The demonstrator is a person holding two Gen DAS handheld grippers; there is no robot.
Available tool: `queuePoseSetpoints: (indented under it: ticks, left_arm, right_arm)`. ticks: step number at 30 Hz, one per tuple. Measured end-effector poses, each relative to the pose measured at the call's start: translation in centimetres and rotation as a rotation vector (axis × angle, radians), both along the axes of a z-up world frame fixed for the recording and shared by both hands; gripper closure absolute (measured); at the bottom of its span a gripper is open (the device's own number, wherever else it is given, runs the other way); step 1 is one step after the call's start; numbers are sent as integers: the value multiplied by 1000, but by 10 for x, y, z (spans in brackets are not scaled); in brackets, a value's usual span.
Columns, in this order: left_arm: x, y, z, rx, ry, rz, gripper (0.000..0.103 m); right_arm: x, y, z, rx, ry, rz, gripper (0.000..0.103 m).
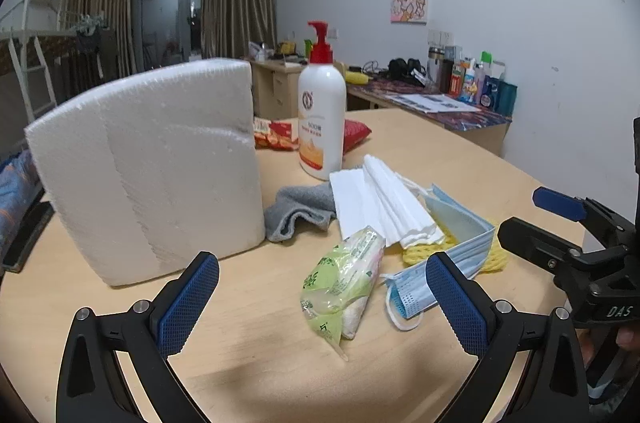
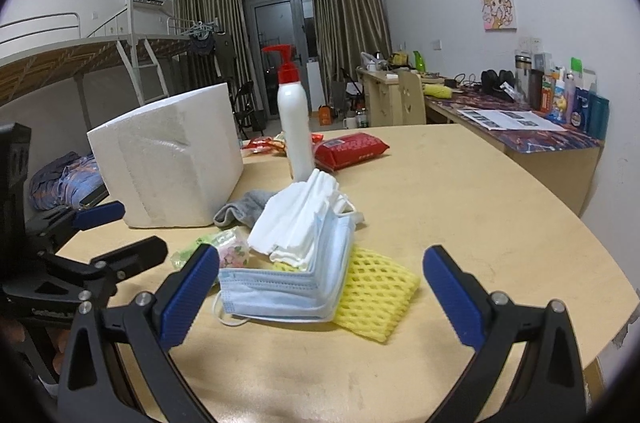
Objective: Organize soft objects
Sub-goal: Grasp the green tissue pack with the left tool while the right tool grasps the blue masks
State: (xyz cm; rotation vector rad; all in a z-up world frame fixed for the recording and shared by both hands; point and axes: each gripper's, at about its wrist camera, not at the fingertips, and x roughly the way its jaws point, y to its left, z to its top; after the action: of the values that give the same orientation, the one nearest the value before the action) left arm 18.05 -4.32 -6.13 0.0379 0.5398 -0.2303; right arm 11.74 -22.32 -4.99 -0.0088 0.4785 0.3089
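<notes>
Your left claw (image 1: 322, 297) hovers low over the pale wooden surface (image 1: 440, 151) with its blue, cross-hatched fingers spread wide and nothing between them. Just ahead of it, between the fingertips, lies a crinkly green plastic packet (image 1: 340, 287), pointed at its near end. Ahead and to the right of that claw sits the soft pile: a stack of flat blue face masks (image 1: 448, 255) with white ear loops, a pleated bundle of white masks (image 1: 384, 203) lying across it, and a yellow foam net sleeve (image 1: 496, 255) with an open diamond mesh peeking out from under them. A rumpled grey cloth (image 1: 298, 209) lies further ahead, touching the white bundle.

Ahead and to the left of your left claw stands a big white foam block (image 1: 152, 163), grainy and upright on the surface. Beyond the cloth stands a smooth white pump bottle (image 1: 322, 111) with a red top, and behind it lie glossy red packets (image 1: 280, 135).

Your right claw (image 2: 320, 297) is also spread open and empty, low over the surface. The blue mask stack (image 2: 280, 287) lies right between its fingertips, nearer the left finger, with the yellow net (image 2: 376, 295) beside it under the stack's right edge.
</notes>
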Motion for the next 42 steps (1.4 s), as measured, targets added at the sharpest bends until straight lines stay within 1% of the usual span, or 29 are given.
queuePoseSetpoints:
  ticks: [3,6,10,15,17,19,21,22,23,25,27,28,30,32,35,37,38,40,42]
  left_arm:
    - [10,1,-6,-7,32,-11,0]
    - [17,3,-12,-28,57,-21,0]
    - [25,5,-19,-56,97,-35,0]
    - [28,6,-24,-71,120,-38,1]
    - [29,6,-24,-73,123,-41,7]
    - [31,5,-26,-79,135,-50,9]
    - [32,4,-27,-80,141,-55,18]
    - [33,3,-28,-76,147,-57,24]
    - [34,2,-29,-72,156,-58,26]
    - [37,1,-32,-71,178,-68,29]
    - [38,1,-34,-68,193,-70,31]
    - [38,0,-34,-66,196,-69,35]
    - [38,0,-35,-67,204,-80,39]
    - [38,-3,-37,-59,206,-83,46]
    - [39,-4,-39,-49,222,-93,52]
    - [40,-5,-41,-45,234,-96,54]
    - [40,-4,-41,-45,236,-95,59]
    - [40,-4,-41,-51,243,-99,61]
    - [40,-3,-41,-55,245,-94,61]
  right_arm:
    - [4,2,-1,-2,12,10,0]
    - [9,8,-2,-26,15,8,0]
    - [15,9,-4,-20,36,31,0]
    - [19,10,-6,-20,59,33,0]
    - [19,9,-6,-21,66,42,3]
    - [20,9,-7,-25,74,41,8]
    - [22,9,-9,-32,86,41,10]
    - [23,9,-10,-36,93,43,12]
    - [25,9,-11,-37,100,46,14]
    - [28,8,-15,-35,128,59,21]
    - [30,9,-17,-39,146,70,30]
    - [31,9,-18,-43,152,71,31]
    - [32,9,-19,-41,158,78,33]
    - [34,8,-21,-42,172,81,34]
    - [35,9,-23,-41,184,93,35]
    - [36,9,-23,-49,191,96,36]
    - [36,10,-23,-46,190,97,36]
    - [37,10,-24,-43,203,106,36]
    - [37,12,-24,-50,202,106,36]
